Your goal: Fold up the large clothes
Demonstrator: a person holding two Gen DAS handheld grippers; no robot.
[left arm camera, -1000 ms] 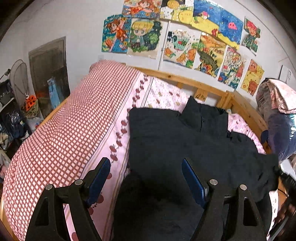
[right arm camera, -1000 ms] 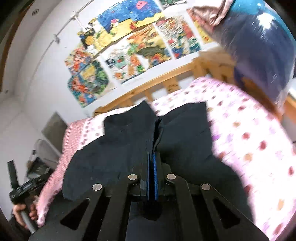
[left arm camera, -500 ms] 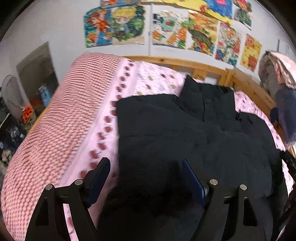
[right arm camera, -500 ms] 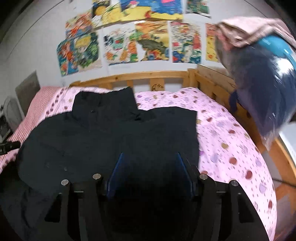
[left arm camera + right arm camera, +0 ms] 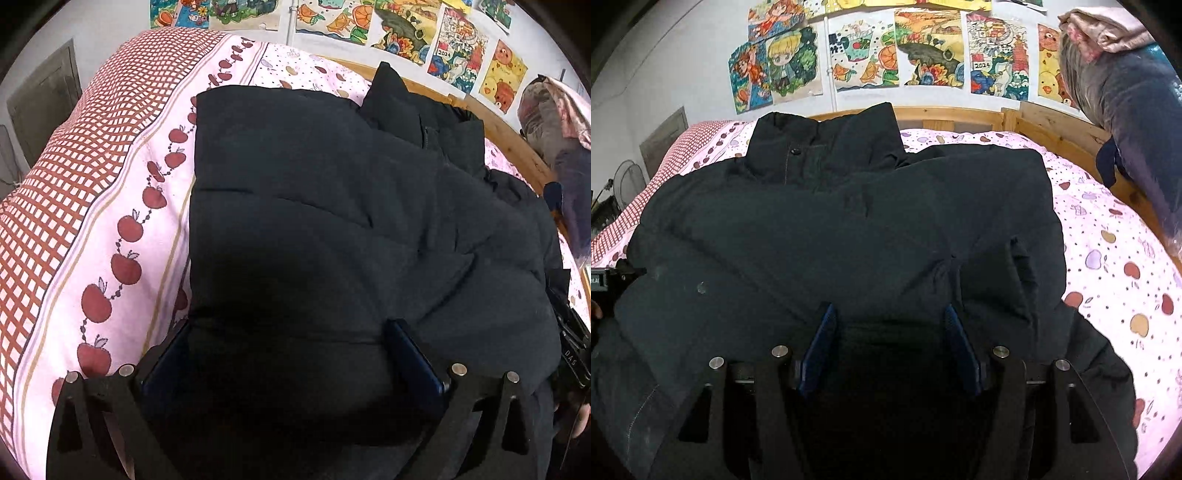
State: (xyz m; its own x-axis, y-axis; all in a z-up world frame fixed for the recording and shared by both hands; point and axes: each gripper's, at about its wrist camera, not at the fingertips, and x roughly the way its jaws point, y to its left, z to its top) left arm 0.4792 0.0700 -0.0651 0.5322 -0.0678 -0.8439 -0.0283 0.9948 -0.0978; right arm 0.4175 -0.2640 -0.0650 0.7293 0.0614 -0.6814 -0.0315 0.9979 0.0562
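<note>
Two grippers spread wide over one black coat

Left gripper (image 5: 288, 354) and right gripper (image 5: 888, 345), both empty, sit at the coat's (image 5: 831, 236) near hem; its long axis runs away to the collar (image 5: 823, 144) by the headboard (image 5: 953, 114); it lies on the pink bedspread (image 5: 1115, 258).

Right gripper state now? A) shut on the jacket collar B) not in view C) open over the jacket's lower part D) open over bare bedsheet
C: the right gripper has its blue pads spread apart, nothing pinched between them, over the lower part of the black jacket, well short of the collar.
</note>
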